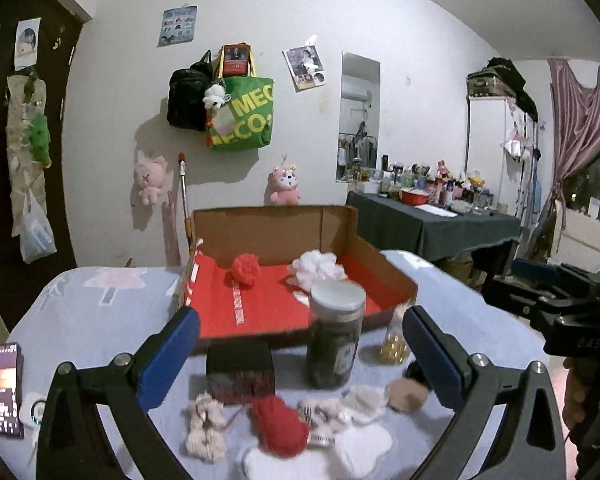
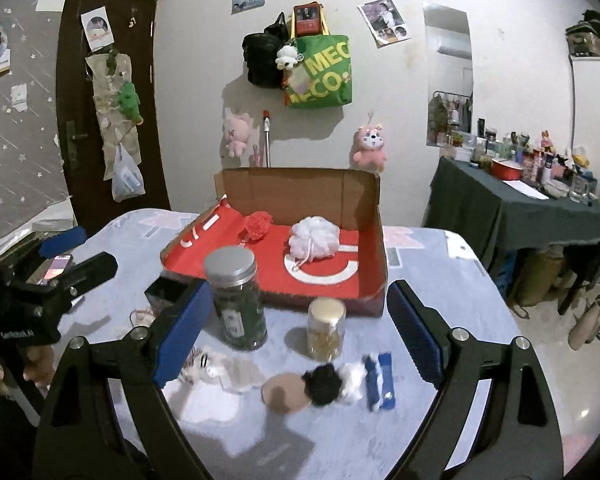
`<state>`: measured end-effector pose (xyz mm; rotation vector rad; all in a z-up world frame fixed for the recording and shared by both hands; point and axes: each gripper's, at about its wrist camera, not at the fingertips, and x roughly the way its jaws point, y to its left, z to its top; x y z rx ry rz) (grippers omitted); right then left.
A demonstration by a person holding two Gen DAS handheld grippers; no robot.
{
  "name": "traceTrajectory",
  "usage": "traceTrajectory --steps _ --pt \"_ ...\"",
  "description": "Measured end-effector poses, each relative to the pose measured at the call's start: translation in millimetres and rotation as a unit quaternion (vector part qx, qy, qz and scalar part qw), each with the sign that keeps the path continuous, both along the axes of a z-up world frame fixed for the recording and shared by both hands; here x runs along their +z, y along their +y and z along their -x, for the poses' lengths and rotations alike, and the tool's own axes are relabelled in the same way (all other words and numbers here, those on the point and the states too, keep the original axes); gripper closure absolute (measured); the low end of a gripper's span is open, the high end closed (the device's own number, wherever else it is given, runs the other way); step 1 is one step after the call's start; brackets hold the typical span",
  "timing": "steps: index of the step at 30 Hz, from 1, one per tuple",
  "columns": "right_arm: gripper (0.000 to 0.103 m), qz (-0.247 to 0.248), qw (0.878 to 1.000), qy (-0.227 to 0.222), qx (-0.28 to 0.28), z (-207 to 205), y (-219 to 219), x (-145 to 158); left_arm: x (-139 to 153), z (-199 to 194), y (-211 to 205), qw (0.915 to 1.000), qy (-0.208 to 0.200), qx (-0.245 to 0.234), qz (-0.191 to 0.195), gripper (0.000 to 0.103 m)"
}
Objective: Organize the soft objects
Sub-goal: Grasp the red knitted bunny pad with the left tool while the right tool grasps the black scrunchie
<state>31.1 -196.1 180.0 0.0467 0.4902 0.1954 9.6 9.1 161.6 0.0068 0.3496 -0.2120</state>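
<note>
both tools are spread wide and hold nothing: the left gripper (image 1: 300, 356) hangs above a row of loose soft pieces on the pale blue cloth-covered table (image 1: 100, 320), with a red yarn-like puff (image 1: 280, 428) and a beige knitted plush (image 1: 205, 426) lying between and just below its blue pads. the right gripper (image 2: 296, 332) hovers over a tan round pad (image 2: 285, 393), a black fuzzy pompom (image 2: 323, 384) and a blue-and-white folded cloth (image 2: 380, 384). beyond both, the open cardboard box with red lining (image 1: 364, 256) holds a red mesh puff (image 1: 244, 270) and a white mesh puff (image 1: 318, 268), with a dark lidded glass jar (image 1: 334, 336) standing between the box and the loose pieces.
</note>
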Motion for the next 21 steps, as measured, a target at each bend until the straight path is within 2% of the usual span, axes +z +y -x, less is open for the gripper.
traceTrajectory --steps 5,13,21 --pt "0.013 0.003 1.0 0.002 -0.018 11.7 2.3 -35.3 -29.8 3.0 -1.4 0.9996 0.029 -0.001 0.007 0.0" --pt "0.013 0.001 0.998 0.05 -0.028 4.0 0.5 -89.4 -83.5 -9.0 -3.2 0.9955 0.094 0.003 0.009 0.0" --pt "0.013 -0.015 0.997 0.069 -0.015 -8.3 -7.1 -110.6 -104.7 -21.8 0.9 0.9926 0.12 0.015 -0.004 0.0"
